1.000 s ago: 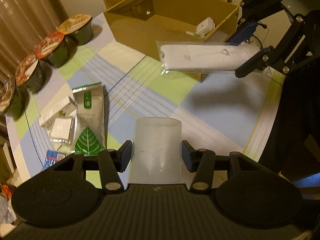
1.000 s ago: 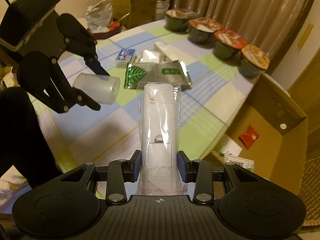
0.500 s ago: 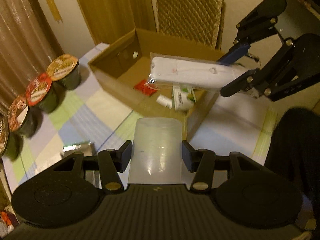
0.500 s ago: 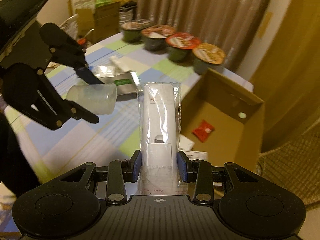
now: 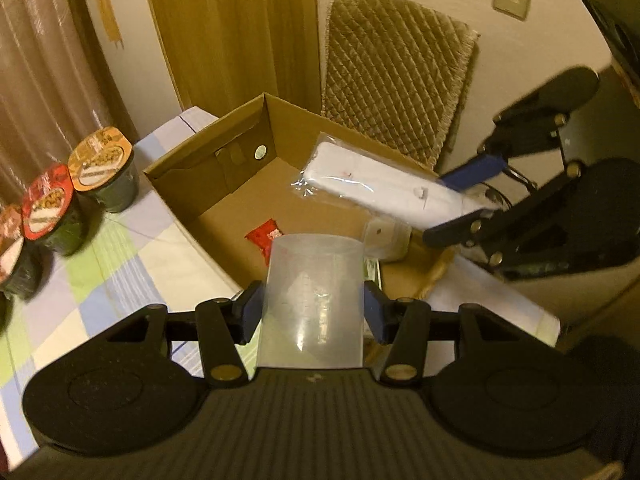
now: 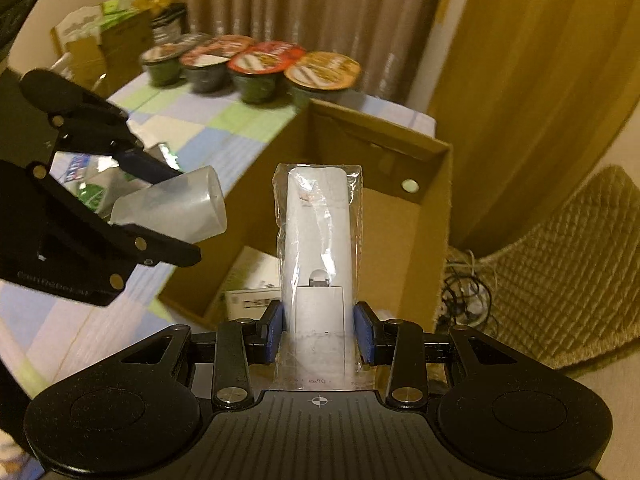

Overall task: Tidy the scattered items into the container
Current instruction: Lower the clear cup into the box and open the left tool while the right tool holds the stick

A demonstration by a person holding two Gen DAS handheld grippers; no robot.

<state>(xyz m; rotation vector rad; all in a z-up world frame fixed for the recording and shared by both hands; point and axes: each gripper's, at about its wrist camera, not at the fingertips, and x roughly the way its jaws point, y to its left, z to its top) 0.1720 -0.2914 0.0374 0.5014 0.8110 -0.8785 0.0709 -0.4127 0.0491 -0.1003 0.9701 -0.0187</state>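
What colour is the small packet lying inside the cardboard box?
Red packet, clearest in the left wrist view.

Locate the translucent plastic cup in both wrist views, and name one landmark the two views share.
Left wrist view: the translucent plastic cup sits bottom centre, clamped in the left hand-held gripper, in front of the box.
Right wrist view: the same cup is at mid-left, lying sideways in that gripper, beside the bagged white remote.
Shared landmark: the open cardboard box.
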